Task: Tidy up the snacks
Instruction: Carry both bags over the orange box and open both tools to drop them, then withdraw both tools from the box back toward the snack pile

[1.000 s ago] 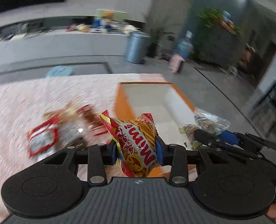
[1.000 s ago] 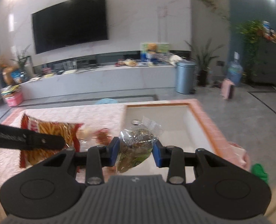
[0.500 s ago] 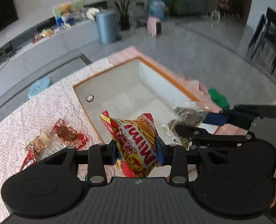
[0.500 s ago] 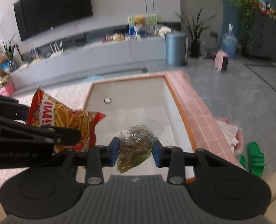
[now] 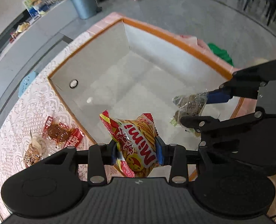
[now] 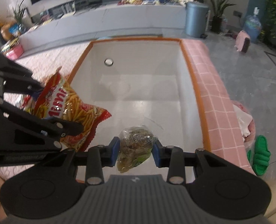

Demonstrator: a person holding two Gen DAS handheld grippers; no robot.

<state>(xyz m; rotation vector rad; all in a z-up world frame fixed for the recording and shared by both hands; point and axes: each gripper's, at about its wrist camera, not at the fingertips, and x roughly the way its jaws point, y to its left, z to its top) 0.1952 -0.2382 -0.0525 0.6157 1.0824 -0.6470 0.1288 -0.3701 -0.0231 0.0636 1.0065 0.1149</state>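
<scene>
Left wrist view: the left gripper [image 5: 138, 148] is seen clamped on a red and yellow Mimi snack bag [image 5: 136, 141], the blue pads pressed against both of its sides, so that the bag is held upright above the near edge of a white box with an orange rim [image 5: 177, 43]. The box is shown open at the top and bare inside, with a small round hole [image 5: 73, 83] in its left wall. To the right, the right gripper [image 5: 199, 112] is seen over the box, a clear packet of dark green snack [image 5: 191, 105] pinched between its fingers. On the lace tablecloth [image 5: 26, 115] left of the box, a red-wrapped snack [image 5: 61, 132] and a clear wrapped snack [image 5: 32, 154] are laid close together.

Right wrist view: the right gripper [image 6: 136, 152] is shown closed on the clear packet of dark green snack [image 6: 134, 145], which is held between the blue pads above the near part of the white box with an orange rim [image 6: 191, 71]. At the left, the left gripper [image 6: 44, 112] is seen with the Mimi snack bag [image 6: 69, 112] grasped in it, the bag hanging over the box's left edge. A pink checked cloth [image 6: 218, 97] is draped along the right side of the box, and a pair of green slippers [image 6: 259, 155] is seen on the floor beyond it.
</scene>
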